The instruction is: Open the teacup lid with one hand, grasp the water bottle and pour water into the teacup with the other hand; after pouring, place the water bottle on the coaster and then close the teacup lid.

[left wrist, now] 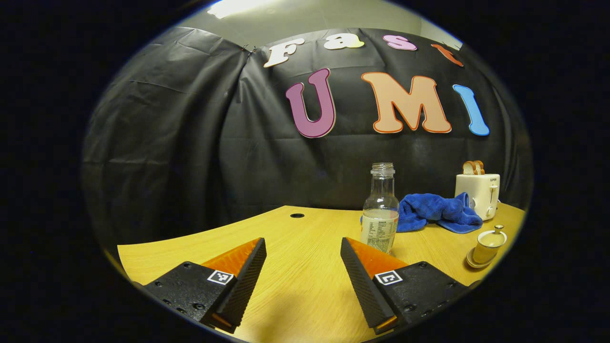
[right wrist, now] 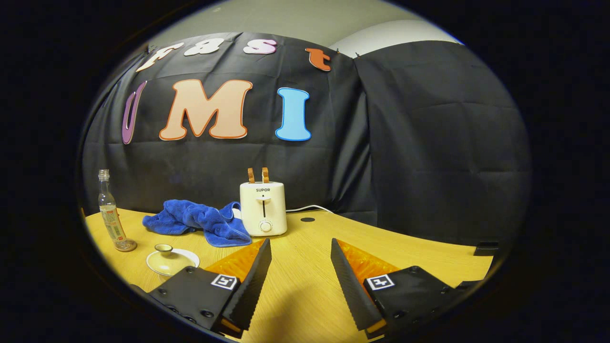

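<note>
In the left gripper view the left tool (left wrist: 303,247) has its two fingers spread wide apart, with nothing between them but bare wooden table (left wrist: 295,286). It hangs low over the near part of the table, touching none of the things on it. Just beyond its right-hand finger stands the water bottle (left wrist: 380,209), upright, clear, uncapped and about a third full, with a label around its lower half. Behind the bottle and a little to the right a blue cloth (left wrist: 438,213) lies crumpled on the table. At the cloth's far end stands a pale toaster (left wrist: 478,193) with two slices of bread (left wrist: 473,167) poking from its slots. Nearer than the toaster, towards the right edge of this view, sits the teacup (left wrist: 487,247) on its saucer, its lid on, knob up.

In the right gripper view the right tool (right wrist: 300,245) is likewise spread open and empty above the table (right wrist: 305,305). Straight past its fingers is the toaster (right wrist: 263,208), front dial facing the camera, a white cord running off behind it to the right. The blue cloth (right wrist: 198,220) lies touching the toaster's left side. Left of the tool's left-hand finger and close to it is the teacup (right wrist: 170,260), seen from above, lid in place. Farther left, well apart from the tool, the water bottle (right wrist: 110,212) stands on a small round coaster (right wrist: 126,246) near the table's edge.
</note>
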A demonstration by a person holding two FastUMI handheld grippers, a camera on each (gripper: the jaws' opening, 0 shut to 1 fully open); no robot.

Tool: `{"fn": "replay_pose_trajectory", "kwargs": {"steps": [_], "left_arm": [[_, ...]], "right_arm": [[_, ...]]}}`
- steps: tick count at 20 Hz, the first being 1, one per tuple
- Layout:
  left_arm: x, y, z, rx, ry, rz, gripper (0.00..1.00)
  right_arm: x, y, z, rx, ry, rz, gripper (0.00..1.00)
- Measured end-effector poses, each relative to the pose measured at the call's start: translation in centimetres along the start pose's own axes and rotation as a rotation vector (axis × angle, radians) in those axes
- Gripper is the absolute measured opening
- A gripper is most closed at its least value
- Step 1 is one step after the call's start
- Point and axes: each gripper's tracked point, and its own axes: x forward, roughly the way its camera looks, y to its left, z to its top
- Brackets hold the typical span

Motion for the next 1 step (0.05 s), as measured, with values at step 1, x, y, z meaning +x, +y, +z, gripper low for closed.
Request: {"fn": "replay_pose_trajectory", "kwargs": {"steps": [1], "left_arm": [[-0.08,-0.04,0.07,0.0,0.0,-0.001,0.92]], "right_arm": [[0.0,0.06,0.07,0.0,0.0,0.0,0.82]]}}
